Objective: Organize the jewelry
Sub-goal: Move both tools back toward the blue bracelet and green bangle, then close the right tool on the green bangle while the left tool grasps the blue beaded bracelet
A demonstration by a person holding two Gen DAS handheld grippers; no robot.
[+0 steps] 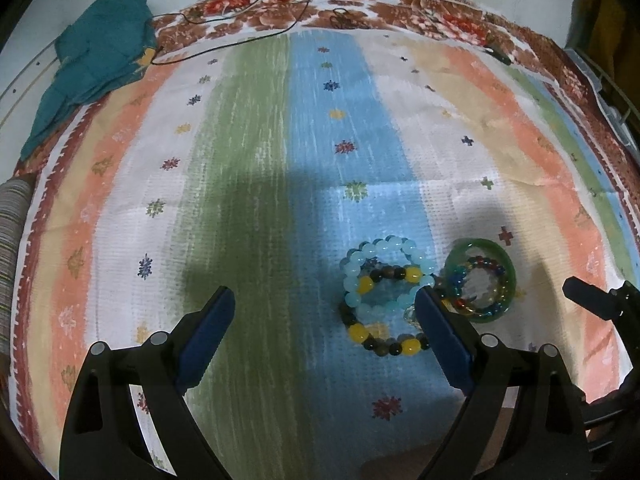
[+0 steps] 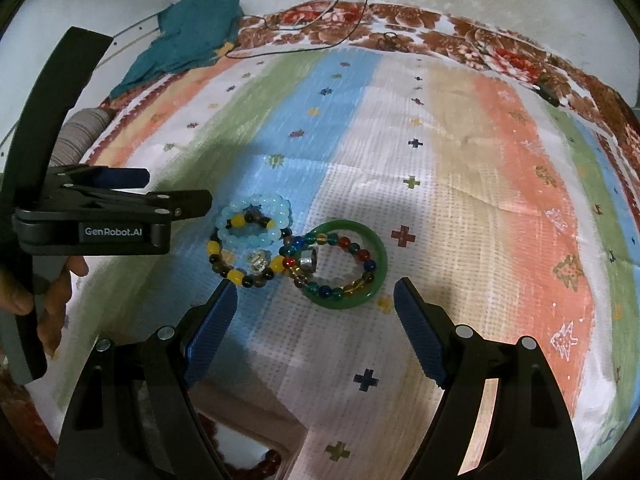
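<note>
Bracelets [image 2: 256, 240] are lying tangled, light and slippery; bangle [image 2: 346, 264] is looking rigid, grippable at its rim; both grippers [image 2: 316, 316] are gaping, holding nothing.

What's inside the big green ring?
Inside the green bangle lies a colourful bead bracelet and a small silver ring. The striped cloth shows through the middle; whatever lies under the beads stays hidden.

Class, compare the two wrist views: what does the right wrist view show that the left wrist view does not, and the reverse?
Only the right wrist view shows a silver ring inside the green bangle, the hand holding the left claw, and its printed label. Only the left wrist view shows the left claw open from behind. Both show the pale blue bead bracelet, the striped cloth and the teal cloth.
</note>
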